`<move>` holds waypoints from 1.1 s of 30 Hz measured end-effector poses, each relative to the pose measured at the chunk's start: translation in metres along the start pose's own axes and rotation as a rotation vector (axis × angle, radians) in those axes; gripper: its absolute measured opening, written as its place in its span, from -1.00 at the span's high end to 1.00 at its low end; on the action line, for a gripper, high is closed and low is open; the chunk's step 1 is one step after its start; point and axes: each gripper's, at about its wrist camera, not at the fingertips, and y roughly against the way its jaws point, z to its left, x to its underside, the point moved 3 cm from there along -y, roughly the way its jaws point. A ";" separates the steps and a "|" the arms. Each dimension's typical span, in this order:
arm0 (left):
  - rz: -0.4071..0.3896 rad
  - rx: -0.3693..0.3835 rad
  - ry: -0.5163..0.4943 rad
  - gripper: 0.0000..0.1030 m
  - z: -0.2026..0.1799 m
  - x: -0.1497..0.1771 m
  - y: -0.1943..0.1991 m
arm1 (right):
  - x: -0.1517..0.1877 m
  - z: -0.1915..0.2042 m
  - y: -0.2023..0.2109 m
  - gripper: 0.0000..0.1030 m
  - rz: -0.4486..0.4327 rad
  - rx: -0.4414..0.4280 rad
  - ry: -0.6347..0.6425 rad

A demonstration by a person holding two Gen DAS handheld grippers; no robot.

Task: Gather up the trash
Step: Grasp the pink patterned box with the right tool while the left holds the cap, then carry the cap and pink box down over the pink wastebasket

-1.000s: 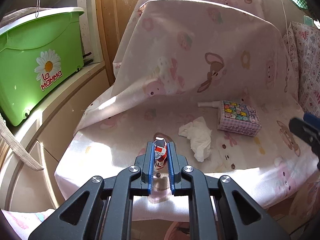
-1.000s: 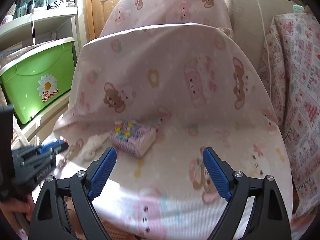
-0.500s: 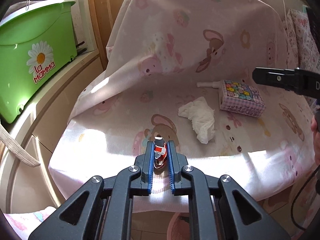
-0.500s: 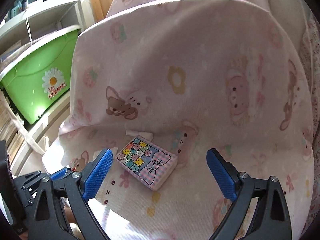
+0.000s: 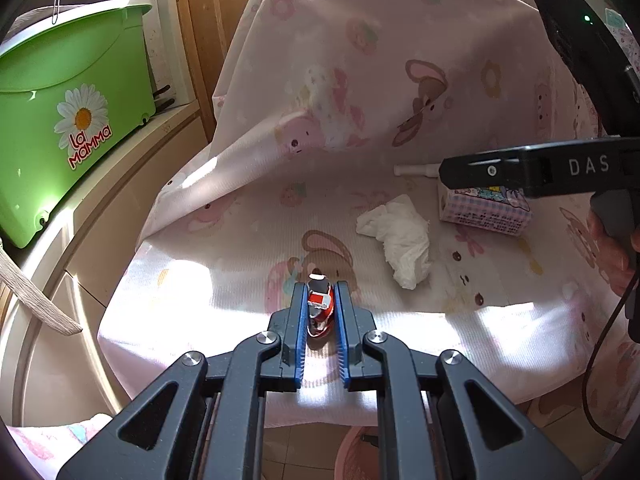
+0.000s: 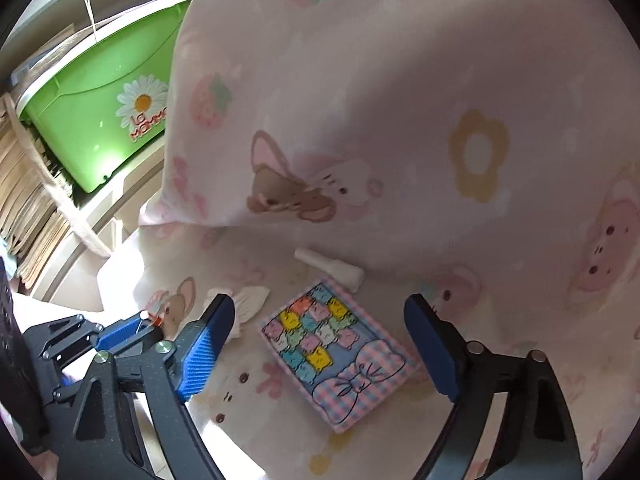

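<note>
a home: cartoon-print cover [image 6: 400,80] over a chair, green storage bin [image 5: 60,112] on shelving.

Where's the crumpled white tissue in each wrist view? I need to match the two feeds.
Left wrist: the crumpled white tissue lies right of centre on the pink cover, left of the patterned box.
Right wrist: only part shows, lower left of centre, behind the right gripper's left finger, left of the same box.
Shared landmark: the green bin, upper left in both.
</note>
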 end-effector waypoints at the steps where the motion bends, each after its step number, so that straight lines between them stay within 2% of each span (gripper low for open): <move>1: 0.001 0.000 0.001 0.77 0.000 0.000 0.000 | 0.002 0.000 0.000 -0.62 0.008 -0.004 0.004; 4: 0.006 -0.001 0.004 0.77 0.000 0.000 0.000 | 0.009 0.002 0.003 -0.50 0.020 -0.012 0.027; 7: 0.012 0.000 0.002 0.77 0.000 -0.001 0.000 | 0.017 0.010 0.006 -0.16 0.031 0.068 0.107; 9: 0.021 0.002 -0.012 0.78 0.000 -0.002 0.000 | 0.023 0.014 0.010 -0.09 0.019 0.102 0.150; 11: 0.024 0.004 -0.035 0.78 0.000 -0.004 0.001 | 0.028 0.017 0.014 -0.05 0.014 0.100 0.168; 14: 0.024 0.025 -0.006 0.78 0.004 -0.003 0.002 | 0.033 0.017 0.022 -0.02 0.000 0.128 0.132; 19: -0.010 0.011 0.002 0.78 0.008 -0.004 0.012 | 0.058 0.018 0.052 -0.01 -0.105 0.175 0.019; 22: -0.021 0.015 0.018 0.78 0.010 -0.006 0.019 | 0.071 0.024 0.066 -0.01 -0.108 0.160 -0.006; 26: 0.010 0.017 0.047 0.77 0.015 -0.004 0.021 | 0.079 0.033 0.094 -0.01 -0.177 0.132 -0.049; 29: 0.011 0.038 0.066 0.77 0.017 -0.002 0.025 | 0.087 0.040 0.106 -0.01 -0.207 0.087 -0.081; 33: 0.019 0.078 0.064 0.77 0.015 -0.002 0.031 | 0.098 0.050 0.112 -0.01 -0.205 0.045 -0.129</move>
